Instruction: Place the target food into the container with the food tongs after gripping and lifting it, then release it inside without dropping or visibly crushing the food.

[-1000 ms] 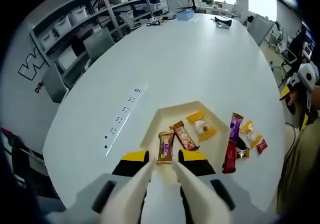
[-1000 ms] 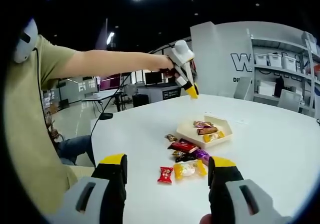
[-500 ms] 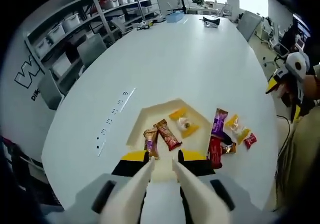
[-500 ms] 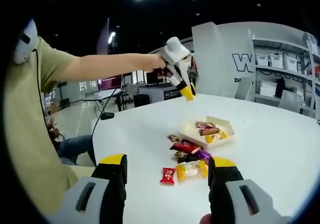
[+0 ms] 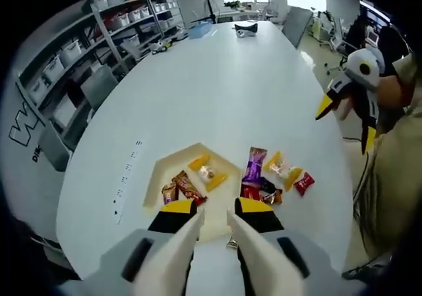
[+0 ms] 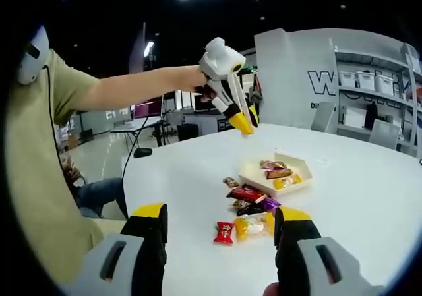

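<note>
A cream angular tray [image 5: 157, 174] lies on the white table and holds two brown bars [image 5: 187, 186] and a yellow packet [image 5: 208, 173]. Right of it lie loose snacks: a purple bar [image 5: 254, 164], a red bar [image 5: 248, 192], a yellow packet [image 5: 282, 169] and a small red candy [image 5: 304, 183]. My left gripper [image 5: 212, 215] hangs above the tray's near edge, shut, holding nothing. From the right gripper view it hovers high over the table [image 6: 245, 120], behind the tray [image 6: 254, 171]. My right gripper [image 6: 222, 225] stands open and empty, short of the red candy [image 6: 223, 233]; it also appears at right [image 5: 347, 121].
A row of sockets [image 5: 125, 171] is set into the table left of the tray. Shelves with bins [image 5: 72, 52] and chairs line the left side. A blue box [image 5: 201, 29] and a dark object [image 5: 246, 28] sit at the far end. A person's outstretched arm [image 6: 132, 85] crosses above the table.
My left gripper has lifted and drawn back toward the person, so tray and snacks look smaller and lower. The snacks lie where they were. The right gripper has held still.
</note>
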